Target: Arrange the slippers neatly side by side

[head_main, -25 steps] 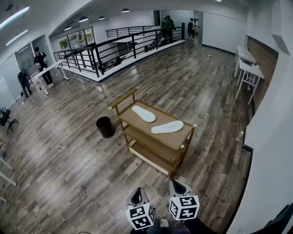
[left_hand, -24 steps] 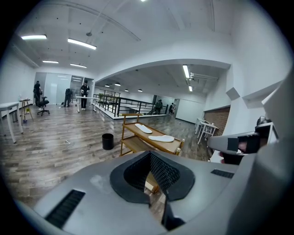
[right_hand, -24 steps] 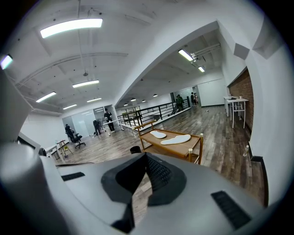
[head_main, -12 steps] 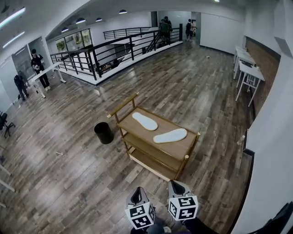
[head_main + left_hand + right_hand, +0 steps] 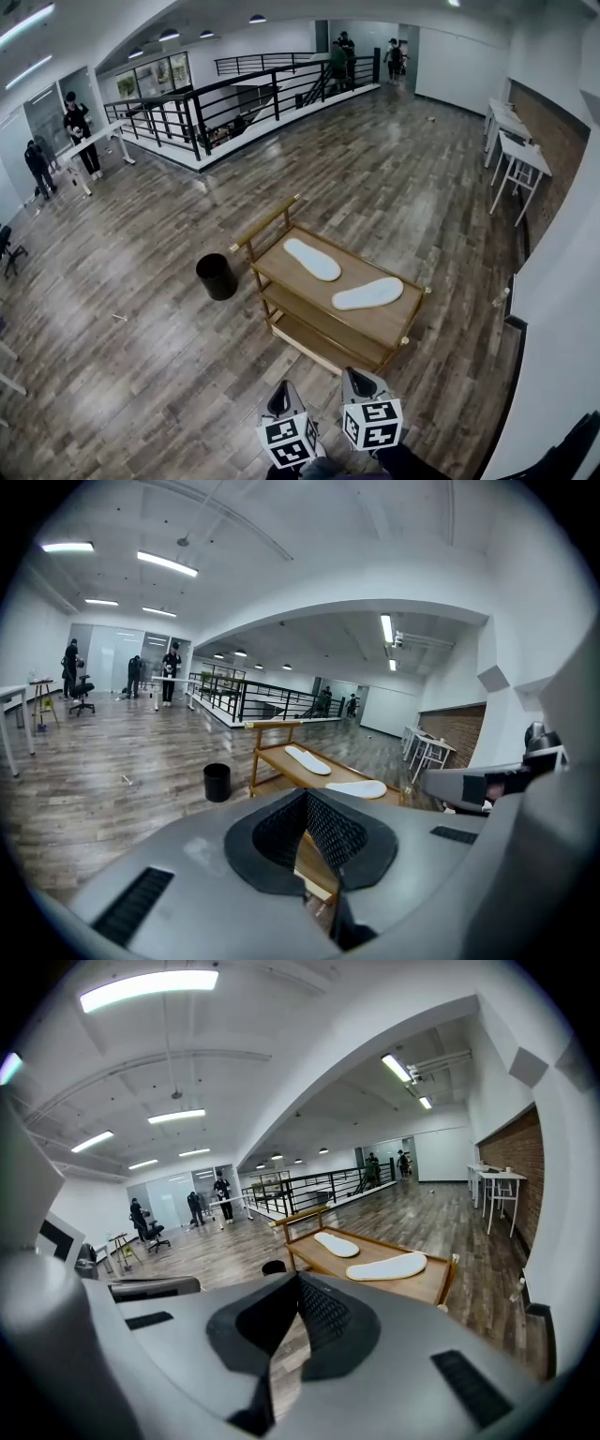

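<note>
Two flat white slippers lie apart on the top shelf of a wooden cart (image 5: 394, 330). One slipper (image 5: 312, 259) lies toward the cart's far left, pointing away at an angle. The other slipper (image 5: 367, 293) lies crosswise nearer the right end. They also show as a far slipper (image 5: 307, 759) (image 5: 337, 1244) and a near slipper (image 5: 356, 788) (image 5: 386, 1267). My left gripper (image 5: 278, 400) and right gripper (image 5: 359, 383) hang side by side near the bottom of the head view, short of the cart. Both are shut with nothing between the jaws.
A black bin (image 5: 217, 277) stands on the wood floor left of the cart. A railing (image 5: 216, 103) runs across the back. White tables (image 5: 520, 155) line the right wall. People stand at the far left (image 5: 77, 120) and far back.
The cart and slippers have come closer and lower in the head view as I move toward them. Both grippers stay shut and side by side.
</note>
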A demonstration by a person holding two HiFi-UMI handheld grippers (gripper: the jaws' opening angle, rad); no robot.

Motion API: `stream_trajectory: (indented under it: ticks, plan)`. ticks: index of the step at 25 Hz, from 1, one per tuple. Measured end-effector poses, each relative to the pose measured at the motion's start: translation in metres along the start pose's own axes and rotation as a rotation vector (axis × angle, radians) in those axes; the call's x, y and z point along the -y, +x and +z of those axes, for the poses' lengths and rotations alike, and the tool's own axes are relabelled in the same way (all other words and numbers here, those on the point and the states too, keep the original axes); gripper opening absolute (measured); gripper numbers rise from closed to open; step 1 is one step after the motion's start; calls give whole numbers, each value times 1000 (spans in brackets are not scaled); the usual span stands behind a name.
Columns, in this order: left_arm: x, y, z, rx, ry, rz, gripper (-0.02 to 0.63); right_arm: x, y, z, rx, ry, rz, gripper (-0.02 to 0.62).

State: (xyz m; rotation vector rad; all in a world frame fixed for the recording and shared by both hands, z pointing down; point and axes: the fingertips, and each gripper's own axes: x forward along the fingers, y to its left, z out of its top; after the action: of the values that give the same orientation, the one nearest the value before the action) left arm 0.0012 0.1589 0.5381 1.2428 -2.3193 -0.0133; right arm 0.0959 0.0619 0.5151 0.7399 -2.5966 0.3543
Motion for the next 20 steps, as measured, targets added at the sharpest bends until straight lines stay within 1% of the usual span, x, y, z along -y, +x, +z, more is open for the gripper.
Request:
stream_trajectory:
  ticks: [4, 7, 11, 17, 20]
  plan:
    - [-21, 12, 5, -4, -8, 8, 0, -17, 21, 3, -8, -2, 15, -2]
    - [-31, 19, 9, -1, -16, 5, 1, -25, 33, 7, -8, -9, 10, -2]
    - [-31, 28, 17, 5, -20, -7, 0, -25, 43, 14, -15, -15, 5, -2]
    - [-47, 40, 18, -1, -38, 13, 0, -28, 63, 13, -31, -13, 9, -2]
    - [-53, 52, 21, -5, -40, 26, 0, -27, 79, 18, -35, -13, 18, -2]
